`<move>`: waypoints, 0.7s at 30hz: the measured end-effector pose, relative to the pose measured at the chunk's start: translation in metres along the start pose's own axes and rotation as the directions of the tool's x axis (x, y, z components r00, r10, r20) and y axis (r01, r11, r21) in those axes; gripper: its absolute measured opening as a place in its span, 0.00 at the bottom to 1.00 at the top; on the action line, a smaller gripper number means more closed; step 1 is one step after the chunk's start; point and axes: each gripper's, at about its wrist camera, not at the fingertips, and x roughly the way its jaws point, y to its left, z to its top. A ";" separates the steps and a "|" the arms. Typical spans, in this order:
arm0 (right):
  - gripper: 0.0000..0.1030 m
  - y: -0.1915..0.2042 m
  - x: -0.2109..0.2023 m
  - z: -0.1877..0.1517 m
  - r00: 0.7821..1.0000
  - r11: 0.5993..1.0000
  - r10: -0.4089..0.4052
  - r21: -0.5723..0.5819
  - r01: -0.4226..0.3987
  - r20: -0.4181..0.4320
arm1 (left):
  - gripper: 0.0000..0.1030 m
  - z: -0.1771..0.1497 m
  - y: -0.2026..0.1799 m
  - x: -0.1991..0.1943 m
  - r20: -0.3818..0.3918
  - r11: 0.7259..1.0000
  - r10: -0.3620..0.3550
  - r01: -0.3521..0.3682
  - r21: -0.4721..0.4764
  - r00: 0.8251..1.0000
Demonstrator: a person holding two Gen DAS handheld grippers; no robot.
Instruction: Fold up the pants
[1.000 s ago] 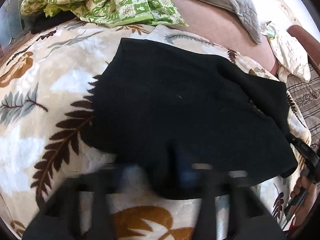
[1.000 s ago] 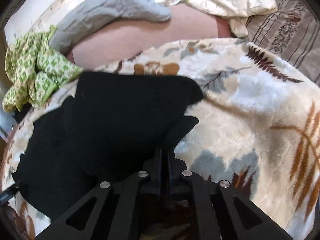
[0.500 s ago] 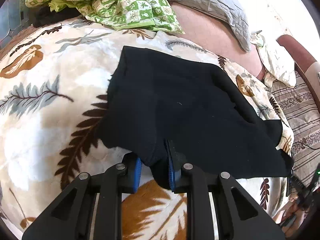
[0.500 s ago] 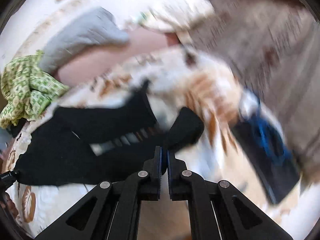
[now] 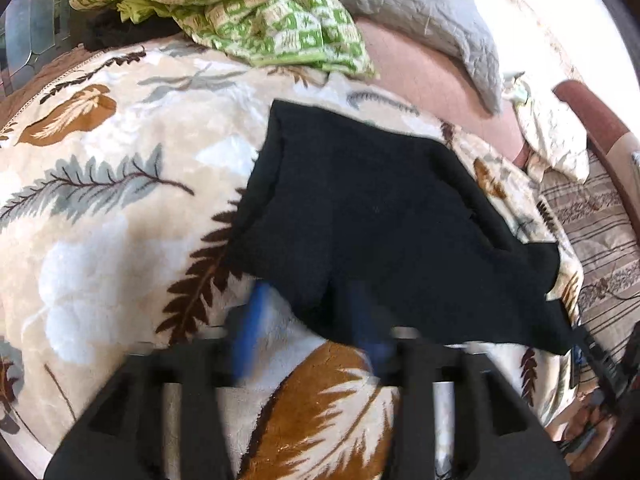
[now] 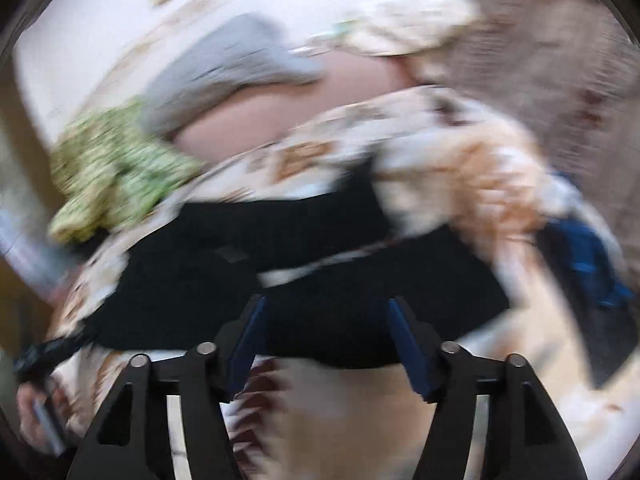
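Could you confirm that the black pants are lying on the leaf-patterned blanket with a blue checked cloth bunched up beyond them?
Not quite: the bunched checked cloth is green and white, not blue, as the left wrist view shows. The black pants do lie on the leaf-patterned blanket.

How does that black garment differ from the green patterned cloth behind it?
The black pants are plain and dark; the green patterned cloth is checked green and cream. The pants lie spread fairly flat; the cloth is bunched in a heap. The pants lie nearer the grippers, the cloth farther off. Both rest on the leaf-print blanket.
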 end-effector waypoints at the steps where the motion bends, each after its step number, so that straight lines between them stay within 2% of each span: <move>1: 0.63 0.012 0.007 -0.002 1.000 0.999 0.022 -0.038 -0.023 -0.014 | 0.81 0.000 0.002 -0.002 0.019 1.000 -0.002 0.003 -0.011 1.000; 3: 0.63 0.038 0.024 -0.010 0.997 0.989 0.057 -0.132 -0.063 -0.050 | 0.82 0.000 0.006 -0.001 0.040 0.999 0.005 -0.004 -0.035 0.999; 4: 0.63 0.048 0.030 -0.015 0.996 0.984 0.066 -0.163 -0.076 -0.065 | 0.82 0.000 0.007 0.004 0.025 0.999 0.014 -0.013 -0.042 1.000; 7: 0.64 0.081 0.046 -0.031 0.979 0.950 0.174 -0.243 -0.196 -0.110 | 0.82 -0.001 0.009 0.024 -0.045 0.997 0.047 -0.050 -0.065 0.998; 9: 0.70 0.106 0.056 -0.041 0.979 0.925 0.168 -0.324 -0.196 -0.114 | 0.82 -0.003 0.004 0.034 -0.056 0.995 0.081 -0.085 -0.060 0.995; 11: 0.70 0.129 0.070 -0.051 0.978 0.888 0.163 -0.412 -0.202 -0.129 | 0.82 -0.002 -0.006 0.039 -0.022 0.992 0.128 -0.128 -0.015 0.992; 14: 0.70 0.151 0.091 -0.063 0.983 0.845 0.129 -0.505 -0.178 -0.131 | 0.82 0.001 -0.014 0.049 -0.016 0.993 0.122 -0.122 -0.003 0.992; 15: 0.70 0.159 0.097 -0.069 0.986 0.822 0.109 -0.546 -0.161 -0.127 | 0.78 0.001 -0.014 0.049 -0.012 0.995 0.100 -0.100 -0.016 0.995; 16: 0.69 0.167 0.104 -0.073 0.988 0.796 0.089 -0.587 -0.146 -0.124 | 0.48 0.002 -0.014 0.048 -0.017 0.997 0.075 -0.075 -0.025 0.997; 17: 0.67 0.172 0.109 -0.076 0.989 0.781 0.077 -0.608 -0.140 -0.128 | 0.13 0.005 -0.014 0.050 -0.038 0.998 0.051 -0.052 -0.027 0.998; 19: 0.45 0.179 0.114 -0.072 0.989 0.775 0.077 -0.617 -0.139 -0.126 | 0.11 0.008 -0.013 0.050 -0.056 0.999 0.012 -0.014 -0.037 0.998; 20: 0.15 0.182 0.117 -0.068 0.991 0.779 0.063 -0.615 -0.123 -0.119 | 0.11 0.008 -0.014 0.048 -0.048 1.000 0.010 -0.012 -0.029 0.999; 21: 0.10 0.183 0.120 -0.063 0.990 0.790 0.062 -0.600 -0.125 -0.123 | 0.10 0.008 -0.016 0.044 -0.045 1.000 0.009 -0.010 -0.014 0.999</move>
